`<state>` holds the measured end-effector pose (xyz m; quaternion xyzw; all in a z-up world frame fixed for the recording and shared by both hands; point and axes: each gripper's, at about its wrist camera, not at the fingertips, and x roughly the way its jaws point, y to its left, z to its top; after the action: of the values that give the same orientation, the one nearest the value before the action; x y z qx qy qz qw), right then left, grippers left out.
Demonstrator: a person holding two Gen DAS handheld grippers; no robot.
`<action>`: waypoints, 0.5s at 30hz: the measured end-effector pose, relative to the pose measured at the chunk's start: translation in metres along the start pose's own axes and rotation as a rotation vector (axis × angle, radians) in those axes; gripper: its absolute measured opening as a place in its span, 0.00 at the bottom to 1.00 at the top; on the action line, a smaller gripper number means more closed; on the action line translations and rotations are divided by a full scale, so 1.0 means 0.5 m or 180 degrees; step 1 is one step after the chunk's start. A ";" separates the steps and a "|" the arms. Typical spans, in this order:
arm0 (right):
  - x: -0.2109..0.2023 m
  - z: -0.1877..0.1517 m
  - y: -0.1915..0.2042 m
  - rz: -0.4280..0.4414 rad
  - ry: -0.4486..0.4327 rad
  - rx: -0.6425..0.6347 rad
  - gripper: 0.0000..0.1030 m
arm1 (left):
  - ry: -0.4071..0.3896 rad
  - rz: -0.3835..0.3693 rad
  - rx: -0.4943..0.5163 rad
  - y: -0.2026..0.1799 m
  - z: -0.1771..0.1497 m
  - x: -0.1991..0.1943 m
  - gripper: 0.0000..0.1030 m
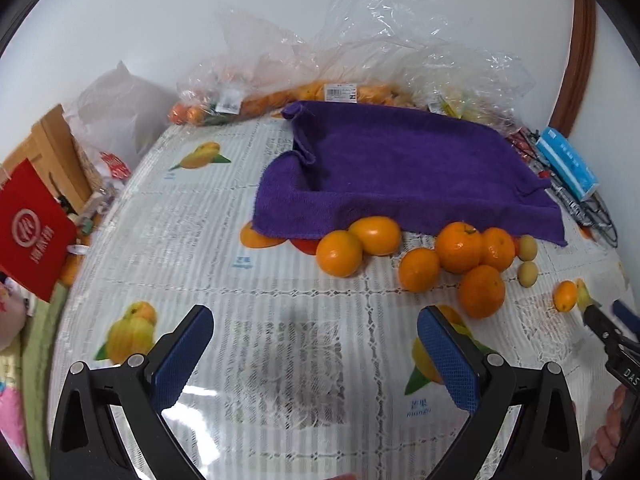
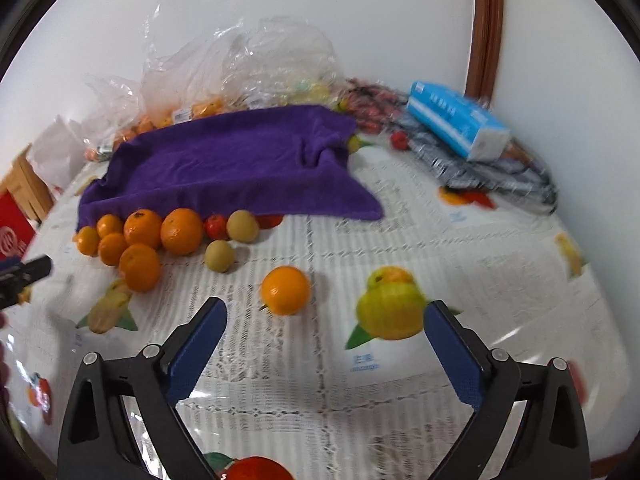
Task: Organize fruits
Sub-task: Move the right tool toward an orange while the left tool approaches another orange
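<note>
Fingers of the right gripper point(image 2: 324, 320) spread wide and empty, hovering over the bench point(image 2: 400, 400) with nothing pinched. Just ahead, slightly toward the left finger: a lone orange point(image 2: 285, 290), loose on the patterned cloth, well apart from the rest. Farther out and to the left: a cluster of oranges point(image 2: 142, 240) bunched against the hem of a purple towel point(image 2: 224, 164), plus two pale round fruits point(image 2: 230, 242), possibly longans, though blur makes that uncertain.

Fingers of the left gripper point(image 1: 316, 336) likewise wide apart, gripping nothing, bare bench between them. Ahead and to the right: the same heap of oranges. Beyond the towel: plastic bags point(image 1: 360, 60) with more fruit inside.

Sorting barely begun by the look of it: nothing held, no fruit on the towel, all still to gather.
</note>
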<state>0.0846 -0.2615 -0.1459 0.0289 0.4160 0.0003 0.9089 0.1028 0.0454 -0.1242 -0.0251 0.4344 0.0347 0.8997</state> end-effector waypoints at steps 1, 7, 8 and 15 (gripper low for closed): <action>0.008 0.000 -0.003 0.0044 0.0039 0.0066 0.95 | 0.0004 -0.0013 -0.0019 0.004 0.000 0.004 0.99; 0.059 0.009 -0.006 0.0222 0.0197 0.0292 0.77 | 0.0013 -0.0012 -0.0051 0.024 0.000 0.028 0.98; 0.069 0.010 -0.002 0.0238 0.0220 0.0298 0.76 | 0.0020 -0.0003 -0.0072 0.028 0.000 0.033 0.98; 0.103 0.017 0.026 0.0069 0.0202 0.0181 0.47 | 0.0043 -0.0111 -0.0099 0.037 0.013 0.064 0.94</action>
<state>0.1250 -0.2475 -0.1787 0.0592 0.4441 -0.0008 0.8940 0.1260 0.0657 -0.1457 -0.0470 0.4394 0.0256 0.8967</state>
